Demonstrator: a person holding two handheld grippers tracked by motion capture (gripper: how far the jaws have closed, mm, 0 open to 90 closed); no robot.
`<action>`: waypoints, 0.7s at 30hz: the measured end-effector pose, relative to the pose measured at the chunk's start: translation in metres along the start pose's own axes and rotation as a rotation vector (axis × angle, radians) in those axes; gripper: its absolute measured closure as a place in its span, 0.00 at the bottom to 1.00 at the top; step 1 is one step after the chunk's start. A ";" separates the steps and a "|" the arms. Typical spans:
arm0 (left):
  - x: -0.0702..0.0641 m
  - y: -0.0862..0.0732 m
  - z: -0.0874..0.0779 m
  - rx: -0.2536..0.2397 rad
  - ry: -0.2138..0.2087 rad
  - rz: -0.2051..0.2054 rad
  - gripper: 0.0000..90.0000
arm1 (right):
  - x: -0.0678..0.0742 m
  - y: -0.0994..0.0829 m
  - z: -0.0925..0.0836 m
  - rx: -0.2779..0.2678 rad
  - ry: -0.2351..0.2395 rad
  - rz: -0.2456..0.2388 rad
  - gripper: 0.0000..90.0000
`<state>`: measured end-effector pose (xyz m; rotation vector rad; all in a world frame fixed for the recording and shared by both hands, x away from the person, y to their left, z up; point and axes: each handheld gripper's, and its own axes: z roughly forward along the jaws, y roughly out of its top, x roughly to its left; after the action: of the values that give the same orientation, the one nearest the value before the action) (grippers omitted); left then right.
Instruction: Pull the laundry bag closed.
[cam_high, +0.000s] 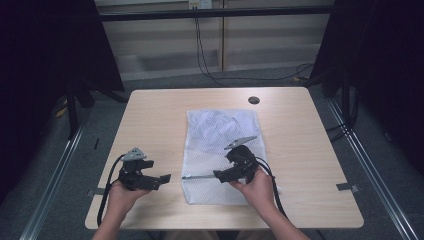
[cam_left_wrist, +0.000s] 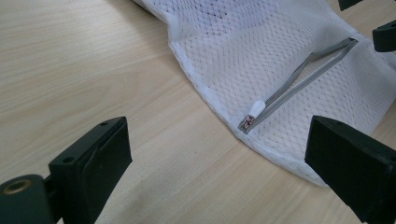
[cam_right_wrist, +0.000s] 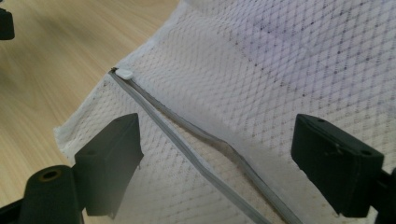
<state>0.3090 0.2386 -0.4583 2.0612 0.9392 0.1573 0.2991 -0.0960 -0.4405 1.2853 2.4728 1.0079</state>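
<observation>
Mesh bag (cam_high: 220, 150) flat on table (cam_high: 150, 115), zipper (cam_right_wrist: 196, 154) gaping crosswise, pull (cam_left_wrist: 256, 108) toward open left gripper (cam_high: 161, 178); open right gripper (cam_high: 220, 175) directly above zipper, nearer.

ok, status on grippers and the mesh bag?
Left gripper open, over bare table beside bag. Right gripper open, jaws astride the zipper. Mesh bag flat, zipper part open, pull at left end. Nothing in the way.
</observation>
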 end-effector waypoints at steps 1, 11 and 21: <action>0.000 0.000 0.000 0.000 -0.002 0.000 0.07 | 0.002 0.001 0.001 0.009 0.005 0.014 0.20; 0.000 0.000 0.001 0.013 0.007 0.008 0.07 | 0.008 0.006 0.013 0.021 0.051 0.017 0.21; 0.001 0.000 0.001 0.002 0.001 0.013 0.08 | 0.011 0.011 0.021 0.018 0.049 0.033 0.20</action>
<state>0.3100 0.2383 -0.4588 2.0695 0.9267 0.1643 0.3089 -0.0733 -0.4473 1.3261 2.5106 1.0393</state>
